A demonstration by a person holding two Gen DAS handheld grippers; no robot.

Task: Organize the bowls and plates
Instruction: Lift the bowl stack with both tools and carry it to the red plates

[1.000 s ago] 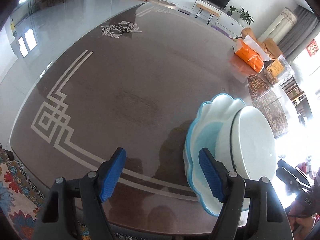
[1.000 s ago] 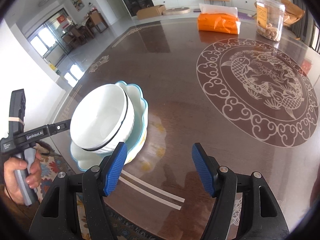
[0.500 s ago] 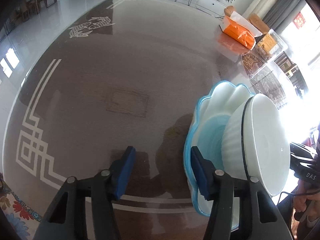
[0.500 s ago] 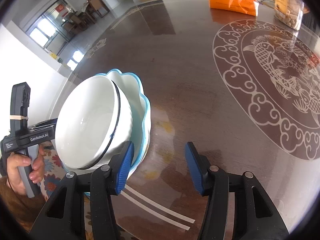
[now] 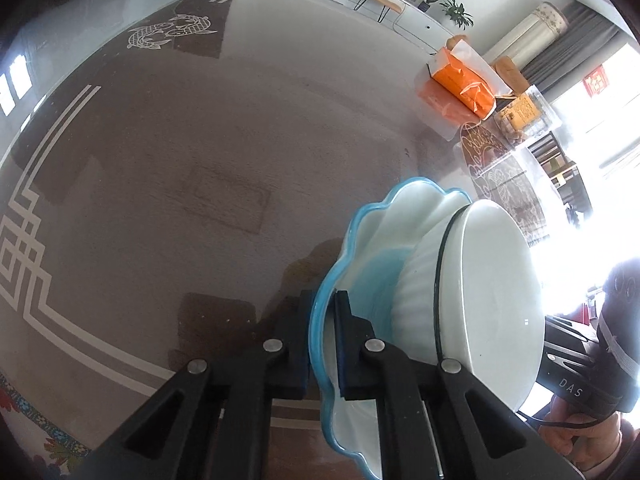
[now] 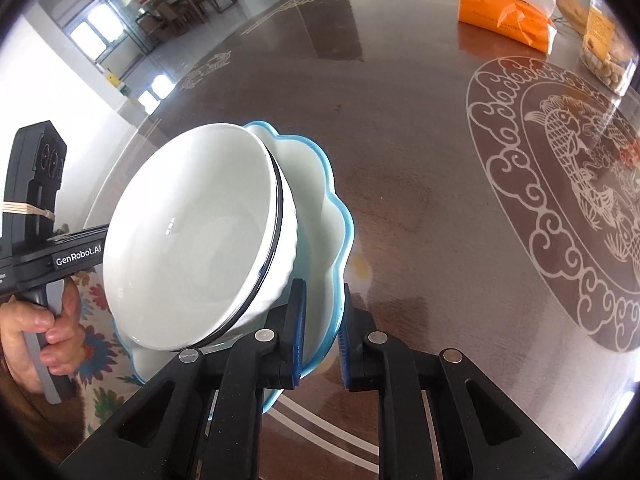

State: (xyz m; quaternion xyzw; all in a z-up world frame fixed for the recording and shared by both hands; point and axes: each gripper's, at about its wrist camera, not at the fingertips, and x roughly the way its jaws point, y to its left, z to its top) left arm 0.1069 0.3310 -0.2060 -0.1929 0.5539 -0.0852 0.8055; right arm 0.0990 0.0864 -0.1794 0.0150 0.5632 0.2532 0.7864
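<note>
Dark glossy table (image 5: 168, 168), near edge: blue-rimmed scalloped plate (image 5: 360, 240) carrying white bowl (image 6: 188, 240), rim pinched on opposite sides by left gripper (image 5: 322, 340) and right gripper (image 6: 322, 332), both closed, equally near.

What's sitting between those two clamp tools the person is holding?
The blue-rimmed plate with a white bowl in it; the left gripper and right gripper pinch opposite rims, seen in both views.

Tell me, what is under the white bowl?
The white bowl sits in a blue-rimmed scalloped plate, whose rim both grippers pinch. The bowl covers the plate's centre, so that part cannot be seen.
</note>
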